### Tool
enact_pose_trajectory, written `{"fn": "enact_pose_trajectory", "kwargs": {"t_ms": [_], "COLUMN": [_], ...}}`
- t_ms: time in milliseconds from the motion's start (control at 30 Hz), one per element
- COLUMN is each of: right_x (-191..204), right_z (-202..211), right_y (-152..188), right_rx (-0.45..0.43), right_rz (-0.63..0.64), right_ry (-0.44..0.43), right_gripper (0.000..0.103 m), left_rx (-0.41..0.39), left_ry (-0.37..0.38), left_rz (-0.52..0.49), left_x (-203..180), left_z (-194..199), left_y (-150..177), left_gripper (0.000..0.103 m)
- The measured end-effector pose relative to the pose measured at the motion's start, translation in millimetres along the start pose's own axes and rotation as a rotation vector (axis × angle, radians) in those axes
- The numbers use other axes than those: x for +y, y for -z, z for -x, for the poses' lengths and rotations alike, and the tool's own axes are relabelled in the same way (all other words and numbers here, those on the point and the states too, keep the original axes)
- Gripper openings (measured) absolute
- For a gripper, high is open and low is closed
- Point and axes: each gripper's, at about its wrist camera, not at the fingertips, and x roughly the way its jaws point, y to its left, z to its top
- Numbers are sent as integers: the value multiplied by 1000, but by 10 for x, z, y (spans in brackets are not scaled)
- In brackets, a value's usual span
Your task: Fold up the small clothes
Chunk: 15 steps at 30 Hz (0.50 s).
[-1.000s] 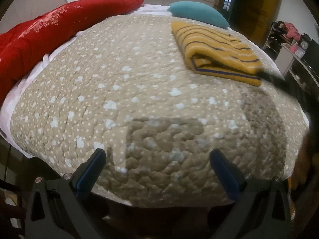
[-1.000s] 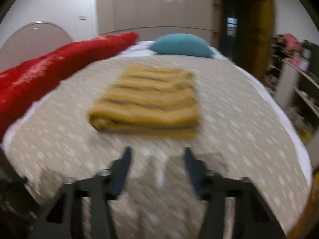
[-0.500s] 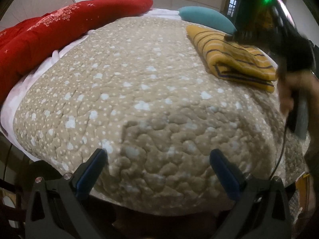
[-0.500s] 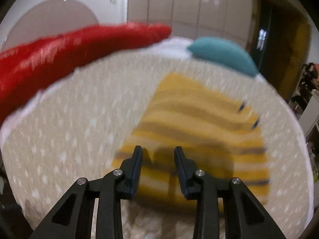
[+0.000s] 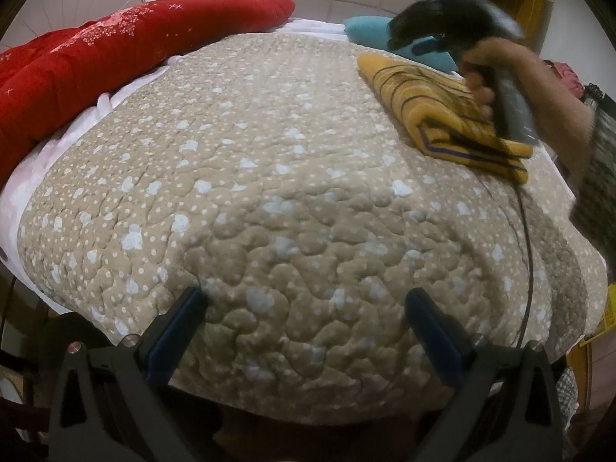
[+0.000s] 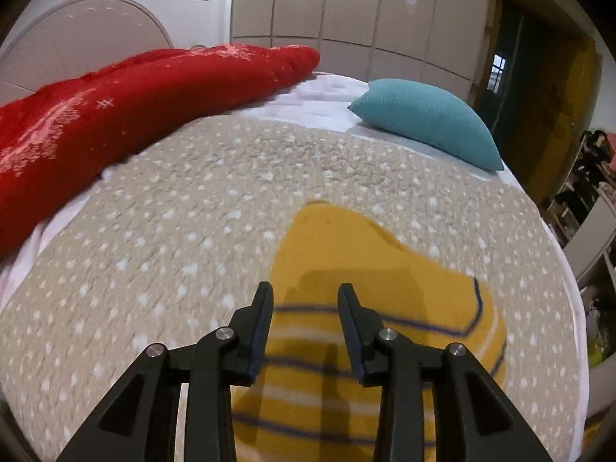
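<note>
A folded yellow garment with dark stripes (image 5: pixel 442 115) lies on the beige dotted quilt (image 5: pixel 250 177) at the far right of the bed. My left gripper (image 5: pixel 306 310) is open and empty, low at the near edge of the quilt. My right gripper (image 6: pixel 306 300) is open, hovering just above the garment (image 6: pixel 369 269), its fingers apart over the cloth and nothing held. In the left wrist view the right gripper's black body (image 5: pixel 442 19) and the hand holding it sit over the garment.
A red blanket (image 5: pixel 115 57) runs along the left side of the bed. A teal pillow (image 6: pixel 423 123) lies at the far end. Shelves with clutter (image 6: pixel 593 177) stand to the right of the bed. Wardrobe doors (image 6: pixel 346 11) fill the back wall.
My right gripper has moved forward over the garment, from in front of it to above its far half. My left gripper has stayed open at the bed's near edge.
</note>
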Motion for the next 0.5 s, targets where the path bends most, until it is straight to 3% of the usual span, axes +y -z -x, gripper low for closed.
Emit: {"fn": "enact_pose_trajectory", "kwargs": {"t_ms": [67, 133, 233, 300, 367, 500], "right_x": [37, 51, 26, -3, -14, -34], "right_z": [-340, -713, -624, -290, -26, 166], "right_y": [-67, -27, -41, 21, 153, 687], "right_rx": [81, 183, 132, 33, -10, 27], "right_rz": [2, 4, -22, -68, -88, -83], "right_ry": [27, 46, 50, 7, -26, -49], "right_gripper": [38, 45, 46, 48, 55, 62], "left_rx": [0, 3, -2, 0, 4, 2], "left_ry": [1, 0, -19, -26, -28, -36], "left_rz": [-2, 3, 11, 23, 32, 22], "left_x": [6, 24, 63, 81, 89, 50], "left_z": [3, 16, 36, 37, 35, 80], "left_y": [3, 3, 2, 7, 1, -15], "left_gripper": [103, 103, 103, 103, 103, 103]}}
